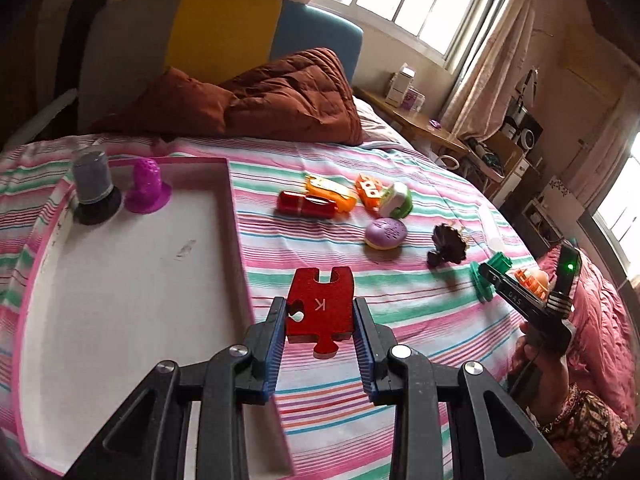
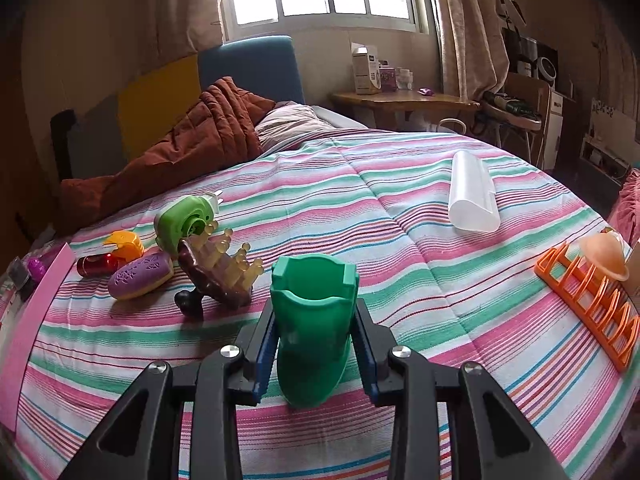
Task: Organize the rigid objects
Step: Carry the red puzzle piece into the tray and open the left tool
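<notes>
While left tool [image 1: 320,334] grips puzzle piece [image 1: 319,310]; right tool [image 2: 314,346] grips green holder [image 2: 314,320].

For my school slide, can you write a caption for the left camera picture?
Left gripper holding a red puzzle piece above the striped bed, beside a white tray.

Orange rack [image 2: 592,304] cut off by right edge.
</notes>
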Available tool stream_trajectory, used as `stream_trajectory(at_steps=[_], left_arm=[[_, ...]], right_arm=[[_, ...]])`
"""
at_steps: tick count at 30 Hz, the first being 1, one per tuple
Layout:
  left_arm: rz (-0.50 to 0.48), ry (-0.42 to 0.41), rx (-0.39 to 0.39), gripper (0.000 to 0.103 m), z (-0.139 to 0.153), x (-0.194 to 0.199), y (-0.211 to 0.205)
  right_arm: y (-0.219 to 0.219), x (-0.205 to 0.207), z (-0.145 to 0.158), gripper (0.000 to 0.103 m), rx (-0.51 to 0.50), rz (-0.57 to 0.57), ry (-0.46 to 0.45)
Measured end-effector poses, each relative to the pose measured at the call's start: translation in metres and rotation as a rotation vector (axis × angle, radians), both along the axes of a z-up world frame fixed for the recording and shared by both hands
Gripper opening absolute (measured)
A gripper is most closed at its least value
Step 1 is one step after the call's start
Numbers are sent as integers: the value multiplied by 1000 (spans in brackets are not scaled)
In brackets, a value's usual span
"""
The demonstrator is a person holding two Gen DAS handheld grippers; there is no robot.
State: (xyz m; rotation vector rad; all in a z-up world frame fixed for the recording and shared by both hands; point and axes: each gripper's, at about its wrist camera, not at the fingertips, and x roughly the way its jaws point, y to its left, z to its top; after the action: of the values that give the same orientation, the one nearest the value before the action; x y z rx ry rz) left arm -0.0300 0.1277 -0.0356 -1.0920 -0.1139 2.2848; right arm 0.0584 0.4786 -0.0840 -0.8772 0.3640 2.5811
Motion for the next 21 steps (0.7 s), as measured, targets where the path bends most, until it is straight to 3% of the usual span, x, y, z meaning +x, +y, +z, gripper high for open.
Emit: stream_trajectory(at_steps=[7,11,15,21], left_arm=[[180,-29,-75,32,-8,-52,-54],[273,-89,-133,32,-23,-87,-78],[322,-141,-157,32,-37,-112,-93],[361,-133,-206,32,-39,-130,-98]], right_arm=[[-11,-4,0,35,41,19,-29],[-12,-4,-2,35,45,12,-43],[-13,-5,-3,35,52,4,-56],[-18,2,5,35,50,-14,-34]])
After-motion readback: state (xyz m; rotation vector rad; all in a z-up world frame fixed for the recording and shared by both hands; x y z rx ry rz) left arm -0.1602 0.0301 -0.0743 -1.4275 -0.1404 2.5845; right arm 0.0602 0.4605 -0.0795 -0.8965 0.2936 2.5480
